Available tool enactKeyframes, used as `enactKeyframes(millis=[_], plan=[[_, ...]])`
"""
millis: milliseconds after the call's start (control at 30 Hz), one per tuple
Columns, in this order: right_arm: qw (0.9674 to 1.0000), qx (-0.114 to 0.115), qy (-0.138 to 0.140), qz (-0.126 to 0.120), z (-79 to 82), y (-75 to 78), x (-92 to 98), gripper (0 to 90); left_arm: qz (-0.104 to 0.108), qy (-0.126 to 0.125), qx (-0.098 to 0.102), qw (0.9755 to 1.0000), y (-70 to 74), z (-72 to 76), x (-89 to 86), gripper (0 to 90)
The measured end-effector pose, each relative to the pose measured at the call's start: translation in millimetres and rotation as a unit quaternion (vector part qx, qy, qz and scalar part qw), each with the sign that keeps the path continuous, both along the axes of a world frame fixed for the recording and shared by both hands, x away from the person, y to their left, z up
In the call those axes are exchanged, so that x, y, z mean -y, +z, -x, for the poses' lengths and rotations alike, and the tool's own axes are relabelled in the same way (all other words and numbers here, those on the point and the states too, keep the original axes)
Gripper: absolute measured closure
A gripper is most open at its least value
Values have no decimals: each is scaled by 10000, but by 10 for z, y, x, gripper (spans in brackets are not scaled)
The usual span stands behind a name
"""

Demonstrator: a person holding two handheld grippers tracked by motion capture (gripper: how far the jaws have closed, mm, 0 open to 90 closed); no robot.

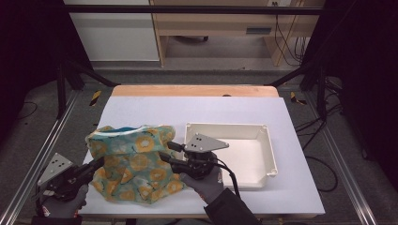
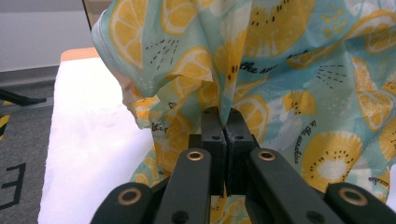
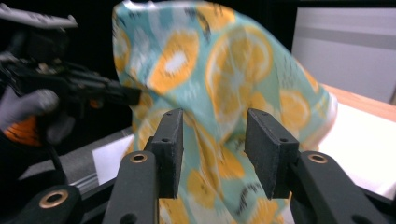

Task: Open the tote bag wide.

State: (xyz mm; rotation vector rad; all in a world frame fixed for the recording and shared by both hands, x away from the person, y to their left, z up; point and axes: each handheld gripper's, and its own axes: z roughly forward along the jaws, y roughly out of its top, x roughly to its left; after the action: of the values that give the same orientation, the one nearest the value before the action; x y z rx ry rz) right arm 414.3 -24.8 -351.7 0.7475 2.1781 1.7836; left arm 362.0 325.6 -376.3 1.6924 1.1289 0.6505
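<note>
The jaws of the left gripper point(image 2: 223, 128) pinch a fold of the lemon-print cloth point(image 1: 133, 161); those of the right gripper point(image 3: 212, 154) stand spread, cloth between them. The cloth lies bunched at the surface's point(image 1: 206, 110) near left, long axis running near to far, its collar edge farthest. A white tray point(image 1: 270, 150) sits just right. Far surface lies open. The cloth's underside is hidden.

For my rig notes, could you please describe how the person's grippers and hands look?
Both the left gripper and right gripper are black, each topped by a grey three-cornered plate with small holes. Brass-coloured rivets mark the linkages. The right trails a black cable. Grey gloves, dark sleeves.
</note>
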Motion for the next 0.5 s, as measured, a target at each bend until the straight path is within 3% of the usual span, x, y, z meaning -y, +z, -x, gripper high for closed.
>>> enactKeyframes(millis=[33, 100, 133, 200, 333, 367, 500], plan=[[10000, 6, 28, -39, -5, 30, -9, 591, -1, 3, 6, 10000, 3, 1, -2, 883], [9999, -4, 47, 97, -2, 66, -42, 803, 54, 48, 73, 9999, 19, 6, -15, 830], [9999, -4, 47, 97, -2, 66, -42, 803, 54, 48, 73, 9999, 19, 6, -15, 806], [9997, 5, 0, 247, 7, 62, -68, 896, 122, 80, 152, 9998, 51, 23, -35, 773], [9997, -13, 84, 216, 14, 55, -66, 900, 253, 157, 504, 9983, 223, 105, -72, 586], [9997, -13, 84, 216, 14, 55, -66, 900, 253, 157, 504, 9983, 223, 105, -72, 549], [9997, -19, 101, 213, 16, 64, -67, 900, 244, 161, 679, 9973, 410, 109, -75, 490]])
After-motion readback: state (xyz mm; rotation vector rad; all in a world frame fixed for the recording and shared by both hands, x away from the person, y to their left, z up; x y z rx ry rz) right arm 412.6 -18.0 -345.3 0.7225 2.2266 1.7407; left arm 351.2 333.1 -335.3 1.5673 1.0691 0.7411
